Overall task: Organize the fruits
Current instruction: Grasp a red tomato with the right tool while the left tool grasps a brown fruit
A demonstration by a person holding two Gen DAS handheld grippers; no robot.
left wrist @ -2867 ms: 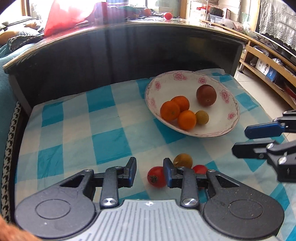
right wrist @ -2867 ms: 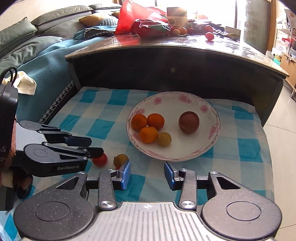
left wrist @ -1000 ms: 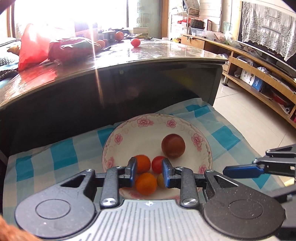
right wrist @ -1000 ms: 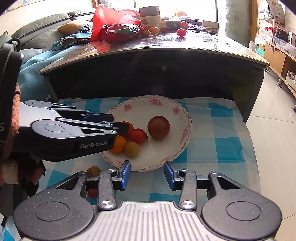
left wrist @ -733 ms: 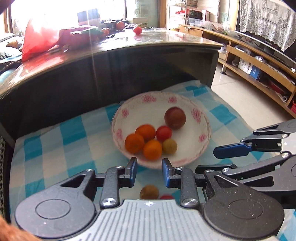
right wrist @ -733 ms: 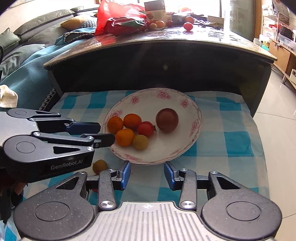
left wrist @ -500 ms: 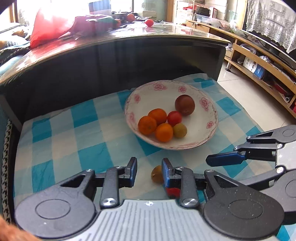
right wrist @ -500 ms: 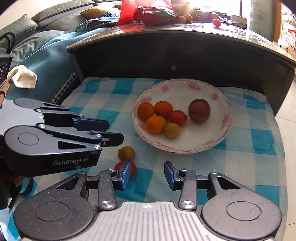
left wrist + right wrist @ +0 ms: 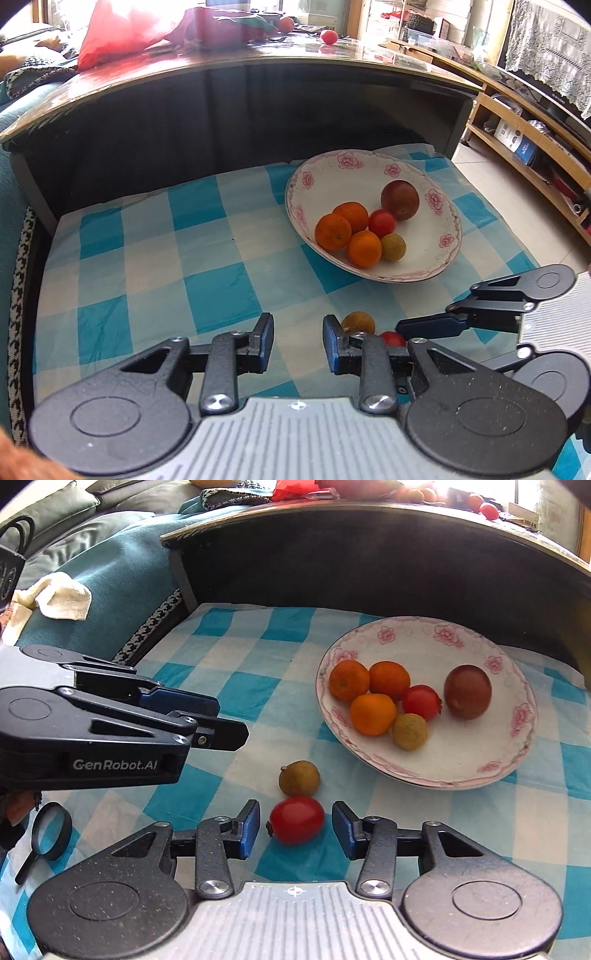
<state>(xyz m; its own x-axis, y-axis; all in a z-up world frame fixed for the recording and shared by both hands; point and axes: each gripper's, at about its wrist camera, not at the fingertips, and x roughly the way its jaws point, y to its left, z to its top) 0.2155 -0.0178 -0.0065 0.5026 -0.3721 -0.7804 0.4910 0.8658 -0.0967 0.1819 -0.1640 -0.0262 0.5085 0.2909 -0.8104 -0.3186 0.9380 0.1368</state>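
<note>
Checked blue-white cloth [image 9: 236, 657] covers our low desk. Right tongs [image 9: 294, 829] open, straddling the glossy red tomato [image 9: 296, 819] w/o touching; left tongs [image 9: 298, 341] open, empty. Next, probably: close gently, since the skin's smooth and round, then lift to the floral plate [image 9: 517, 746]. Rough brownish fruit [image 9: 299, 777] sits just beyond.

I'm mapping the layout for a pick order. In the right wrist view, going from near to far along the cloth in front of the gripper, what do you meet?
Right gripper → red tomato between its fingers → brownish-yellow fruit → flowered plate with fruit → dark table.
</note>
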